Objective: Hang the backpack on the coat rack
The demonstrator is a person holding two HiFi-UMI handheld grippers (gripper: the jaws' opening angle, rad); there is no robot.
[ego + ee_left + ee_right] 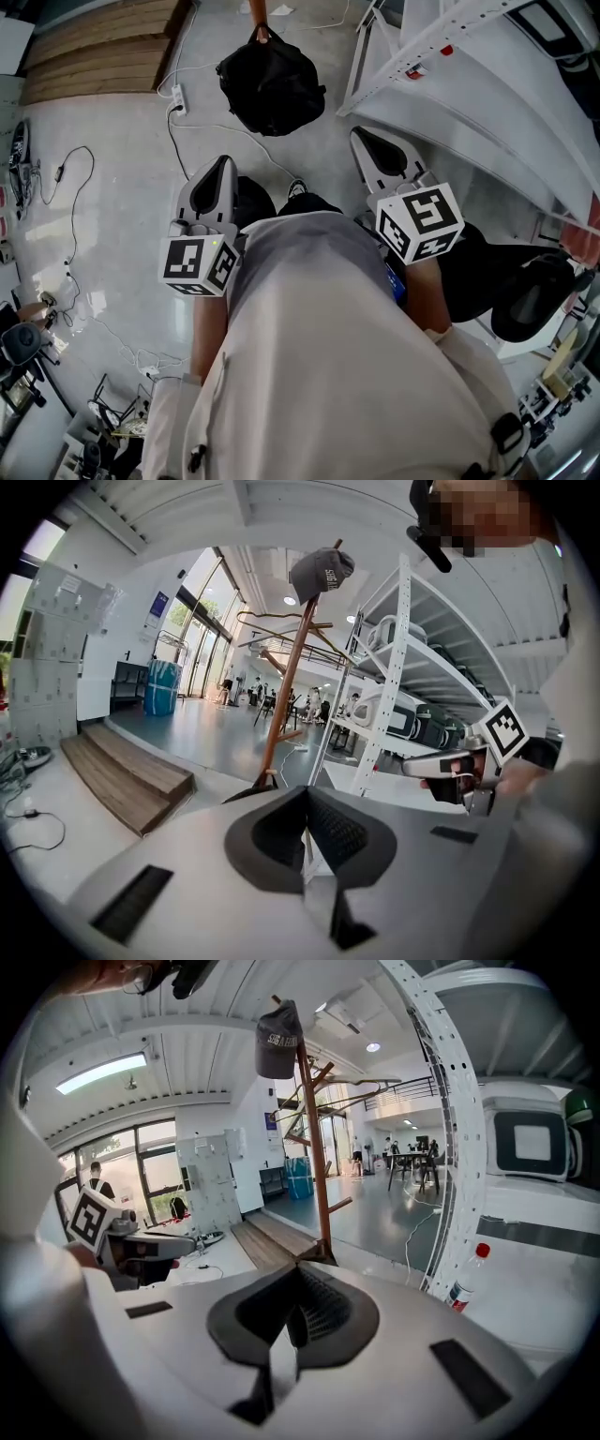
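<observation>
While backpack (272,82) lies on floor (122,169), left gripper (221,169), right gripper (367,141) point forward, jaws closed, empty.

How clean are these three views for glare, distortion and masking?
Head view: sharp, with glare on the glossy floor, backpack clear. Left gripper view: fisheye, black corners, face masking top right. Right gripper view: same fisheye, shelf upright bowed, ceiling light overexposed.

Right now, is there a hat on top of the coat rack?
Yes, a dark cap sits on the very top of the wooden coat rack in the left gripper view.
</observation>
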